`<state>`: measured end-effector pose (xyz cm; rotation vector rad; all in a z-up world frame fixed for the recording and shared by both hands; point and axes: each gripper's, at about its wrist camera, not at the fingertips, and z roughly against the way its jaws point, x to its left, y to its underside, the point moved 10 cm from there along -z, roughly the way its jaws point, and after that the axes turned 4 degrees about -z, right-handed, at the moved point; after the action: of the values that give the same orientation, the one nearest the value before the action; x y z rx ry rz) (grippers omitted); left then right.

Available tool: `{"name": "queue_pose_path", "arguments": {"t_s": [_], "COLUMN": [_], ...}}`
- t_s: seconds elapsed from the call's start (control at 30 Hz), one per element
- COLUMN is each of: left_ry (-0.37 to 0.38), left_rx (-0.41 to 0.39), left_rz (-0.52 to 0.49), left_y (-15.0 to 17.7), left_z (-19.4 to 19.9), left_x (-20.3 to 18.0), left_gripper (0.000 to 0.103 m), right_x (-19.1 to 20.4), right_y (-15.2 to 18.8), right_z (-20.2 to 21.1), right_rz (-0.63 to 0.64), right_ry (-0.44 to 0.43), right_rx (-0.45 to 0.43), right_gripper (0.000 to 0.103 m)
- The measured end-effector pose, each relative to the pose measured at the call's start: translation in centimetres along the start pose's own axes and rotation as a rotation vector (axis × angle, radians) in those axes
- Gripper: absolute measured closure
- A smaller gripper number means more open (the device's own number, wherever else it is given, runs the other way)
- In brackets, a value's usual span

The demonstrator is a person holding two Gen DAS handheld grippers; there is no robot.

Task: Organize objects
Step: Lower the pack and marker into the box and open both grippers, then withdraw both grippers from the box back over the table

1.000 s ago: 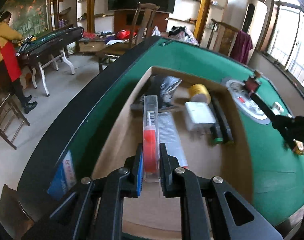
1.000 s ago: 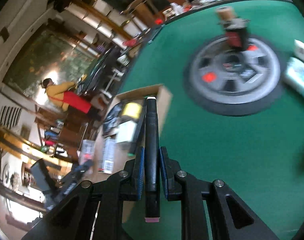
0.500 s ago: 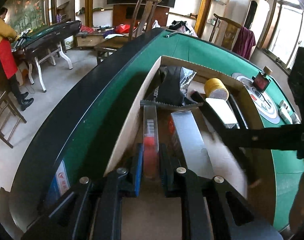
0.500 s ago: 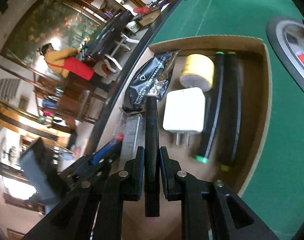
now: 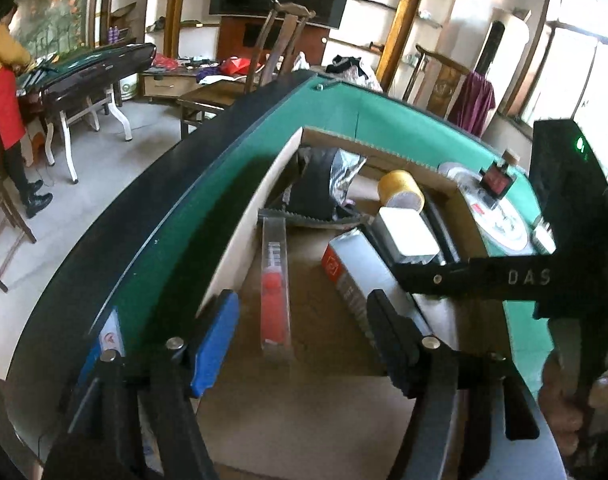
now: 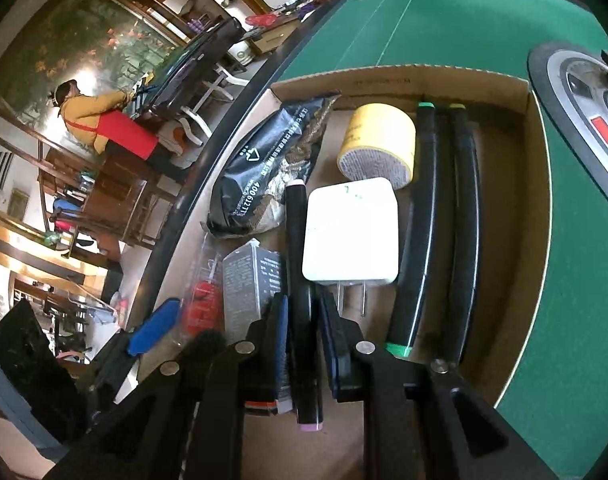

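Observation:
An open cardboard box [image 5: 247, 240] [image 6: 524, 160] lies on the green table. My left gripper [image 5: 299, 304] is opening. The clear case with a red item [image 5: 275, 280] [image 6: 201, 300] lies loose on the box floor between its jaws, touching neither pad. My right gripper [image 6: 304, 304] is shut on a black marker [image 6: 297, 240], its jaws just starting to open. The marker lies low in the box between a grey carton [image 6: 249, 280] and a white charger [image 6: 350, 232].
Also in the box are a black foil bag [image 6: 263, 168], a yellow tape roll [image 6: 378, 144] and two black markers [image 6: 420, 220] along the right wall. A round console [image 6: 576, 92] sits on the felt beyond. A person in a red apron [image 6: 99, 120] stands far off.
The left jaws have spread and let go of the clear case, which now rests in the box. The right gripper carried the marker from over the felt down into the box.

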<state>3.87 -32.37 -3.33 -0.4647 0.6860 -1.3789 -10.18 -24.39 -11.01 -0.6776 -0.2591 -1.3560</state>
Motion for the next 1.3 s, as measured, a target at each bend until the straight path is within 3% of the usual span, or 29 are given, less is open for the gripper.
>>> {"name": "queue_pose_path", "arguments": {"t_s": [0.07,0.2,0.27,0.57,0.97,1.3], "left_ry": [-0.004,-0.005,-0.003,0.01,0.017,0.064], "left_rx": [-0.024,-0.052,-0.055,-0.099,-0.093,-0.079], "left_rz": [0.017,0.071,0.097,0.14,0.064,-0.056], "left_y": [-0.4,-0.7,-0.7,-1.5,-2.1,-2.6], "left_z": [1.0,2.8,3.3,5.2,5.8,6.3], "left_x": [0.4,1.1,1.5,0.8,-3.2,-9.5], "left_gripper": [0.029,0.022,0.021,0.021,0.02,0.02], "right_x": [0.3,0.5,-0.1,-5.1,-8.8,-14.8], "right_y": [0.1,-0.2,-0.2,1.0,2.1,3.0], "right_z": [0.6,3.1,4.9,11.7,14.8,19.5], "right_rz": [0.01,0.035,0.045,-0.008,-0.084,-0.135], "right_ry": [-0.008,-0.015,-0.006,0.035,0.006,0.07], "right_rx": [-0.011,-0.07,-0.115,-0.247,-0.288,-0.368], "right_gripper": [0.076,0.043,0.035,0.03,0.029,0.028]}}
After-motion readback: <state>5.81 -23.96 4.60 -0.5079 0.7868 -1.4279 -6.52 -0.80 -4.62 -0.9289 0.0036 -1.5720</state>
